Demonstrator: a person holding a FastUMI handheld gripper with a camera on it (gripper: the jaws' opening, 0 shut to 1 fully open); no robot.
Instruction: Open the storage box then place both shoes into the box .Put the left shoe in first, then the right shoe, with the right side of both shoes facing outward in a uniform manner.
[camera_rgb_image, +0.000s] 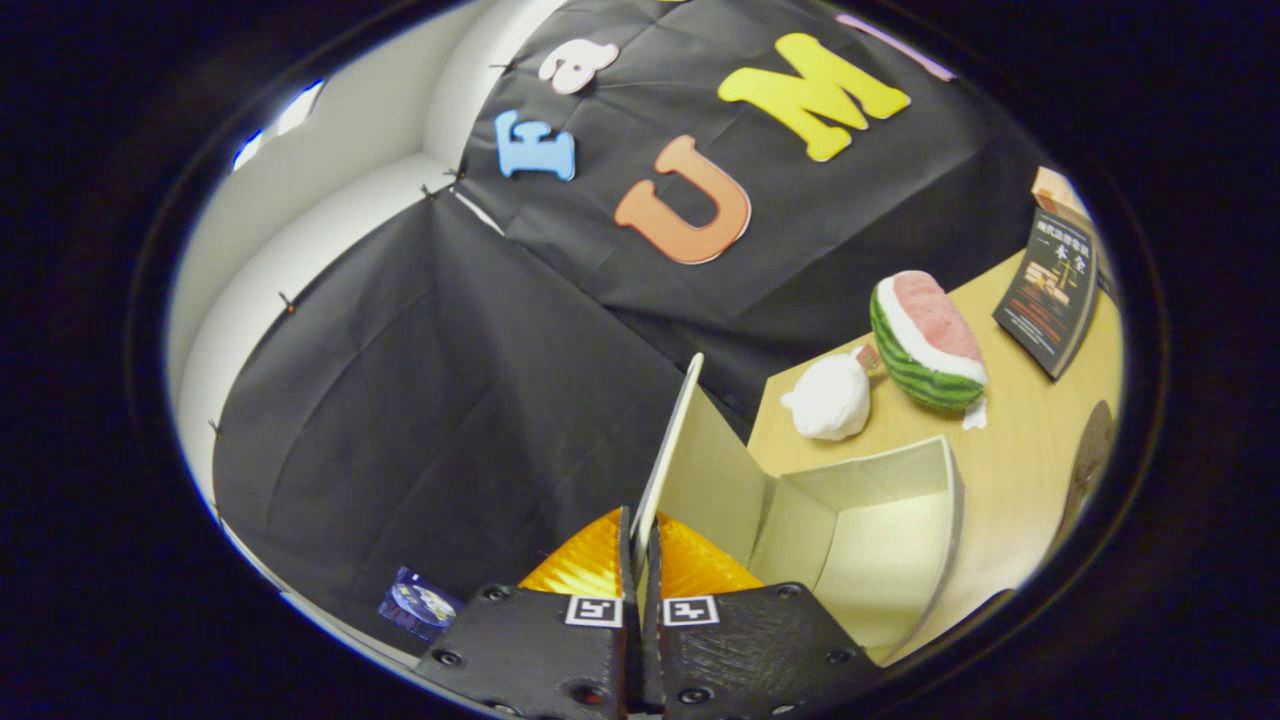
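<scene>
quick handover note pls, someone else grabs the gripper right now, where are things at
Gripper: fingers shut on the lid of the storage box, pinching its thin edge between them; the lid is swung up and stands open.
Box: on the wooden table, just ahead of the fingers and to their right, inside looks empty.
Beyond the box: a white plush toy, a watermelon slice toy and a dark book.
Done: box opened.
Left: release the lid, put in the left shoe first, then the right, right sides facing outward. No shoe has gone into the box yet.
</scene>
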